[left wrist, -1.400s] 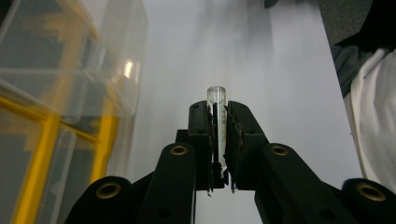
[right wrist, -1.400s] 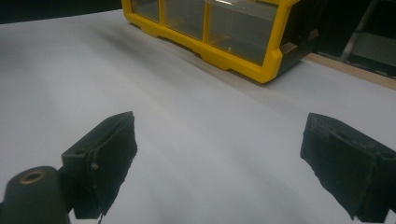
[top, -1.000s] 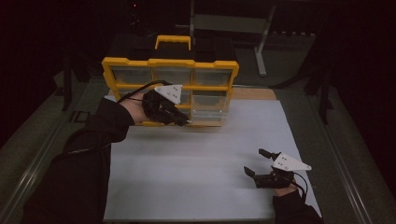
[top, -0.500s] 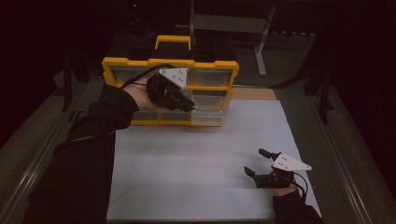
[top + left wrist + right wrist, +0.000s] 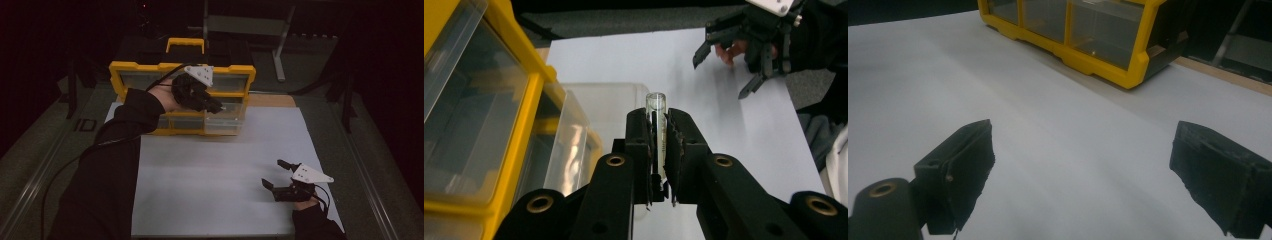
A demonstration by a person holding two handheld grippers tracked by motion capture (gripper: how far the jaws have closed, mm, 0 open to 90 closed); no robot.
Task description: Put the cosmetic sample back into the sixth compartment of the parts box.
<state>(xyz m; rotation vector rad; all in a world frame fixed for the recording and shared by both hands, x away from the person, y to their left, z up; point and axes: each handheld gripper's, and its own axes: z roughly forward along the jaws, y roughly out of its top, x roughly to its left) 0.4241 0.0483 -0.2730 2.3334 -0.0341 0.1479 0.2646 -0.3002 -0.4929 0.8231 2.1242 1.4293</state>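
The left gripper (image 5: 659, 150) clamps a glass tube (image 5: 656, 107) — long axis running along the jaws — just above the pulled-out clear drawer (image 5: 224, 119) of the yellow organizer (image 5: 125, 72), while the right gripper (image 5: 281, 175) rests wide open, well apart.

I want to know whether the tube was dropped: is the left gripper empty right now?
No, the left gripper is closed on a clear glass tube that stands upright between its jaws.
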